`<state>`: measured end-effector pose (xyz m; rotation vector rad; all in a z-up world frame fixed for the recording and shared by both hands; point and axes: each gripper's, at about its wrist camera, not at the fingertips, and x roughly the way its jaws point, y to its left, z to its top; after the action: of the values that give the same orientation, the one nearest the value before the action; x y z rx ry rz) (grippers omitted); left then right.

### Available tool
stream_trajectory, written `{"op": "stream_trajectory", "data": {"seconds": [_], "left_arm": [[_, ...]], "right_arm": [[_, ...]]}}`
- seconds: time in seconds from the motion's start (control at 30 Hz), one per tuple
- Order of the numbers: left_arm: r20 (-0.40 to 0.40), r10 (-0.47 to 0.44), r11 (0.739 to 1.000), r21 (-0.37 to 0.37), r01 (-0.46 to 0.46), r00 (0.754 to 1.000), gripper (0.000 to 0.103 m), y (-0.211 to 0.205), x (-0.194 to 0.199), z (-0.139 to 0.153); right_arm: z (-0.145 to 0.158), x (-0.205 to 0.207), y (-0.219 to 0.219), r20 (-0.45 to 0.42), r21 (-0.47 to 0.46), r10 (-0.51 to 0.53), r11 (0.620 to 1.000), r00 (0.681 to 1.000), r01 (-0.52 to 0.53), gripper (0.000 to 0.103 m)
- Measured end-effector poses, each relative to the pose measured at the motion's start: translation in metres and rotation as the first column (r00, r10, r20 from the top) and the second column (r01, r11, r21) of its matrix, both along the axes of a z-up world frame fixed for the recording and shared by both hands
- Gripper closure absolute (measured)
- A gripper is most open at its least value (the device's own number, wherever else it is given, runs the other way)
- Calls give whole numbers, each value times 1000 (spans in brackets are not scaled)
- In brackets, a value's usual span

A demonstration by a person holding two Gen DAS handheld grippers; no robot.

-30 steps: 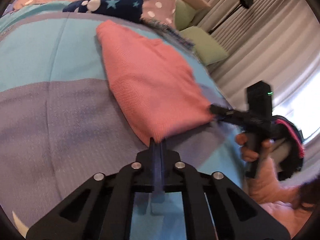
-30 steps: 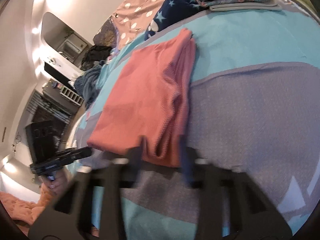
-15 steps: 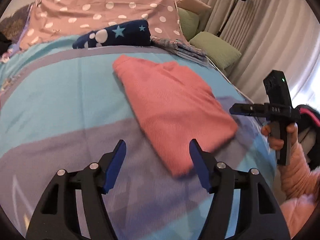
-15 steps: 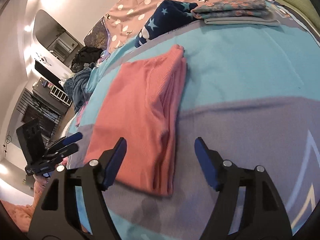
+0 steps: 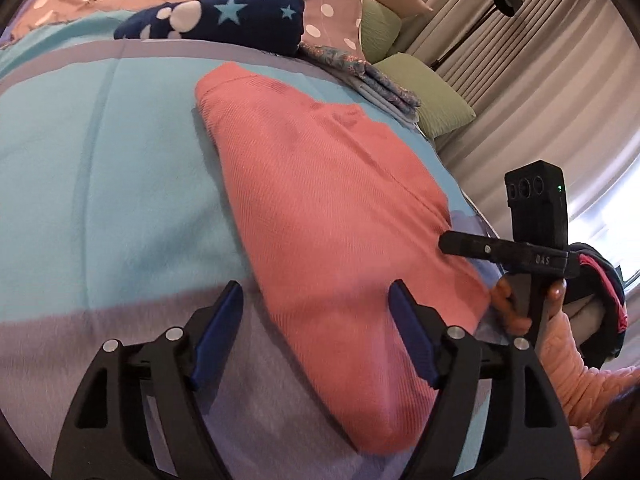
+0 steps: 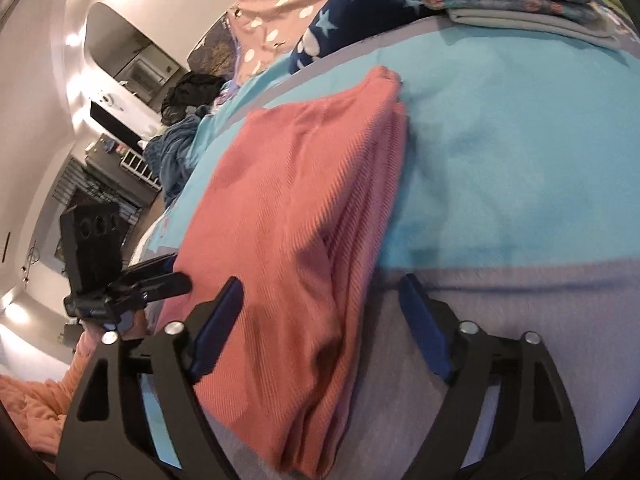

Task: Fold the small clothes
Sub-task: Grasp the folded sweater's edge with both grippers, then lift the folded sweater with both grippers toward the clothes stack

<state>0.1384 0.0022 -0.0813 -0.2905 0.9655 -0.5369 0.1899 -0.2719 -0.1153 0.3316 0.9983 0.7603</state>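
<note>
On the bed (image 5: 100, 168), the folded pink garment (image 5: 332, 216) is lying free while the left gripper (image 5: 316, 328) and right gripper (image 6: 320, 320), jaws just widening, are standing open over it.

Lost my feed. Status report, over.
Both tools, left and right, just opened, nothing gripped. Pink garment lies folded on bed. Nothing in the way.

The folded garment (image 5: 328, 216) lies on the bedspread (image 5: 100, 184), with a star-patterned bundle (image 5: 224, 20) behind it, 2 pillows (image 5: 424, 92) beyond its right edge, and folded cloths (image 6: 520, 8) stacked between.
</note>
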Motion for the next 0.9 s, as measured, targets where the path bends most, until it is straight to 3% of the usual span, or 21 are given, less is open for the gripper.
{"op": "stream_trajectory", "data": {"seconds": [0.03, 0.07, 0.1, 0.23, 0.43, 0.6, 0.73, 0.8, 0.87, 0.9], "left_arm": [[-1, -6, 1000, -3, 6, 1000, 26, -2, 7, -1], [-2, -10, 1000, -5, 10, 1000, 26, -4, 11, -1], [-4, -14, 1000, -7, 14, 1000, 25, -6, 17, -1], [-5, -39, 999, -10, 39, 999, 20, -13, 33, -2], [-4, -71, 997, -33, 71, 997, 20, -14, 49, -3], [-9, -87, 994, -63, 86, 996, 20, -13, 65, -3], [-3, -101, 991, -85, 100, 995, 20, -13, 82, -5], [-1, -105, 990, -93, 104, 995, 20, -14, 86, -6], [2, -108, 990, -91, 108, 994, 20, -15, 92, -6], [7, -108, 991, -76, 108, 994, 23, -17, 94, -5]], "right_arm": [[1, 2, 3, 3, -14, 13, 1000, 1000, -13, 18], [1, 4, 6, 5, -15, 37, 999, 999, -37, 7], [2, 7, 9, 2, 5, 78, 997, 997, -78, 2], [5, 12, 20, 29, -28, 124, 992, 992, -123, 2], [7, 34, 24, 57, 31, 106, 994, 993, -108, 2], [10, 53, 40, 84, 1, 126, 992, 989, -126, 5], [8, 67, 44, 82, 13, 128, 992, 988, -129, 17], [5, 73, 40, 72, 34, 112, 993, 991, -115, 29], [2, 75, 33, 54, 52, 86, 995, 995, -89, 54], [-1, 79, 29, 32, 64, 70, 995, 997, -72, 57]]}}
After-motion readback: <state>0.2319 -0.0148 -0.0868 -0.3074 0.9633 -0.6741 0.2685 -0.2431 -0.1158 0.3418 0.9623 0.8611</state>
